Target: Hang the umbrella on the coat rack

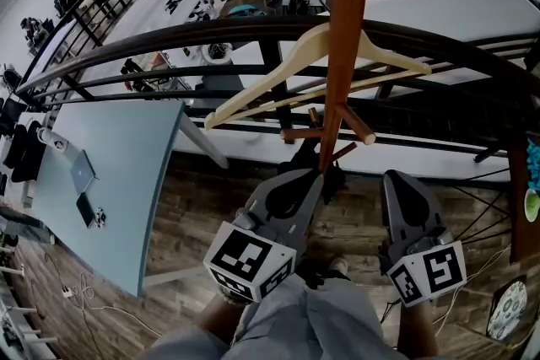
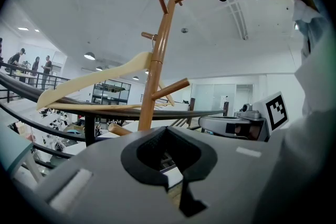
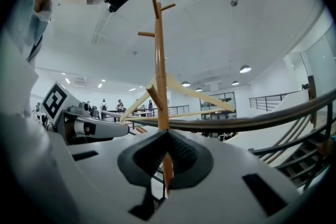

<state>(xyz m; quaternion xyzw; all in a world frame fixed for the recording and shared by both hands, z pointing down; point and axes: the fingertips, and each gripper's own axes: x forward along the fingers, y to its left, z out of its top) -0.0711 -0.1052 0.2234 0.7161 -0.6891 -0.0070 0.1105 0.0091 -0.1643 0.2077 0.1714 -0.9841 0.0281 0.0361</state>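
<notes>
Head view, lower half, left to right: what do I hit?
Laptop on the blue table → left gripper → right gripper. Coat rack pole left out, since it overlaps the left gripper.

A dark curved metal railing edges the brown wood-plank floor; a pale blue table stands nearby, under a white ceiling.

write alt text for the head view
Seen from above, a brown wooden coat rack stands before a black railing with a pale wooden hanger hung on it. Below, the left gripper and right gripper point toward the rack, over a wood floor.
</notes>
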